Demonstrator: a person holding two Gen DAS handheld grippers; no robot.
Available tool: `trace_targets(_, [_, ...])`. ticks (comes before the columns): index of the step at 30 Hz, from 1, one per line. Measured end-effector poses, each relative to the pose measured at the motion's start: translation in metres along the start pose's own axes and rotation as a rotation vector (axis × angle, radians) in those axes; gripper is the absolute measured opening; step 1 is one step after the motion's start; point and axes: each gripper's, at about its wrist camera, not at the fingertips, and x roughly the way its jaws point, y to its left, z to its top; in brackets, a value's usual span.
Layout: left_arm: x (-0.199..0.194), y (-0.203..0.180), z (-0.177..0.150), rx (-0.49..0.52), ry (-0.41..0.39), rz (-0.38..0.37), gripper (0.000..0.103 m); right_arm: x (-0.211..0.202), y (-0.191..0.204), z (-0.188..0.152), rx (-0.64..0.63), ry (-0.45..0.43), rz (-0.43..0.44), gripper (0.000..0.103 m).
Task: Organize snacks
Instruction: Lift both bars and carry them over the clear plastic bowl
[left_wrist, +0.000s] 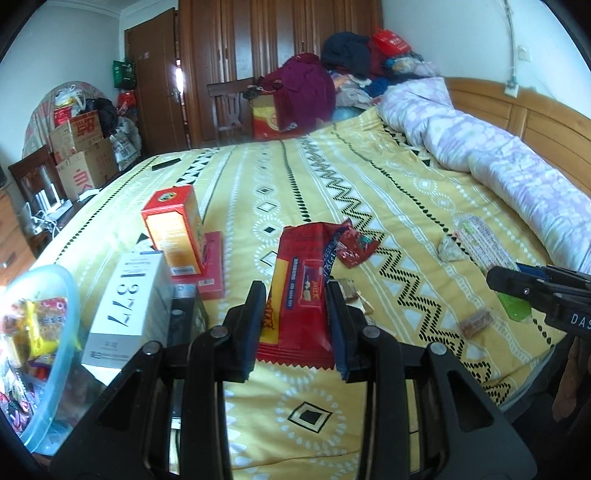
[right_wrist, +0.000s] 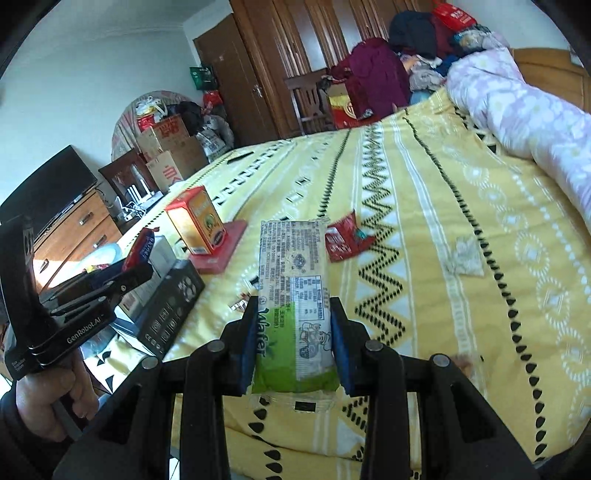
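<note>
The left tongs (left_wrist: 295, 314) pinch a red snack packet (left_wrist: 299, 291). The right tongs (right_wrist: 294, 343) clamp a green wafer pack (right_wrist: 293, 306). A bed (right_wrist: 424, 258) lies below both.

A red and yellow foil snack packet (left_wrist: 295, 295) is lifted above the bed, clamped lengthwise. A green and clear wafer packet (right_wrist: 293, 306) likewise.
</note>
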Motion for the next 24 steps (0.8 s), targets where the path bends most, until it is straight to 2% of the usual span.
trace_targets(5, [-0.012,0.02,0.009,-0.031,-0.03,0.043,0.033,-0.001,0.02,0.024,-0.033,-0.027,0.042,0.039])
trace_targets(10, [-0.03,0.057,0.021,-0.077,-0.066,0.123,0.033,0.002,0.06,0.061,-0.099,-0.073,0.111,0.039])
trace_targets(15, [-0.055,0.116,0.032,-0.166,-0.111,0.224,0.033,0.006,0.116,0.102,-0.16,-0.112,0.216,0.039])
trace_targets(19, [-0.078,0.166,0.035,-0.246,-0.147,0.306,0.033,0.01,0.175,0.13,-0.226,-0.129,0.307,0.039])
trace_targets(24, [-0.106,0.229,0.032,-0.306,-0.175,0.427,0.034,0.027,0.245,0.151,-0.278,-0.092,0.428,0.039])
